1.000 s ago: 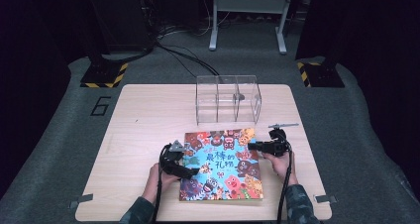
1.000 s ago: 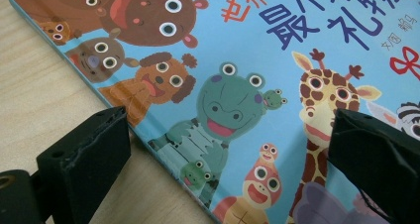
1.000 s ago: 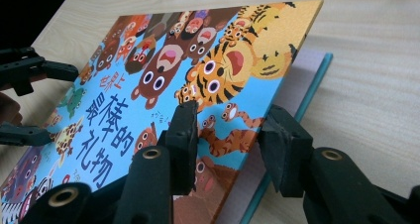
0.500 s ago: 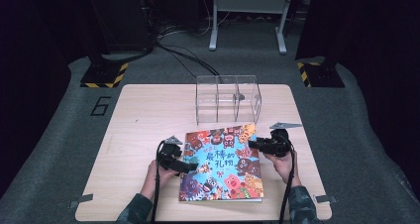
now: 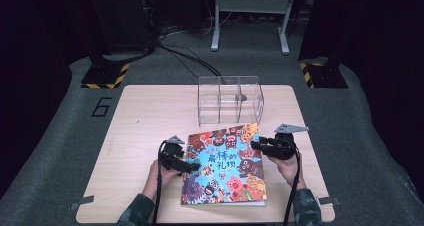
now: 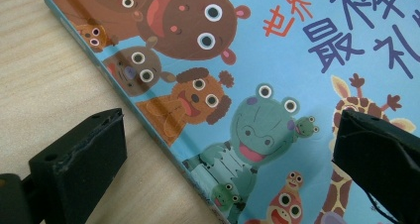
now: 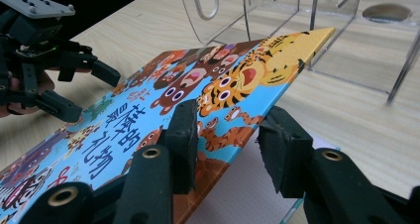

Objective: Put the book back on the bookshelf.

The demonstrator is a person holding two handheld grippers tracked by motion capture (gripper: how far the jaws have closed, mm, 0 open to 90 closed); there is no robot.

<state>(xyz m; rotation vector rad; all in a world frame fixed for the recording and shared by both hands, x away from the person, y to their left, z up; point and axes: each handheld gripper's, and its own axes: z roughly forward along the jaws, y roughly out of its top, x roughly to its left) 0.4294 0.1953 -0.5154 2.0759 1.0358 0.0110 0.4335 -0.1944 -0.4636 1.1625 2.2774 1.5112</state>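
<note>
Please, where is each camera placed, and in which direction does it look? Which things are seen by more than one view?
High view: above the person's side, looking forward and down on the table; both forearms, left gripper, right gripper.
Left gripper view: rides the left gripper, looks down at the picture book, jaws open astride its edge.
Right gripper view: rides the right gripper, shut on the lifted cover, facing the clear organizer.
Shared: the book; the right gripper view also shows the left gripper.

Two matte-black two-jaw grippers, left gripper [image 5: 189,167] and right gripper [image 5: 256,145], each with grey triangular top plate, black trailing cable; camouflage-patterned sleeves [image 5: 134,212].
</note>
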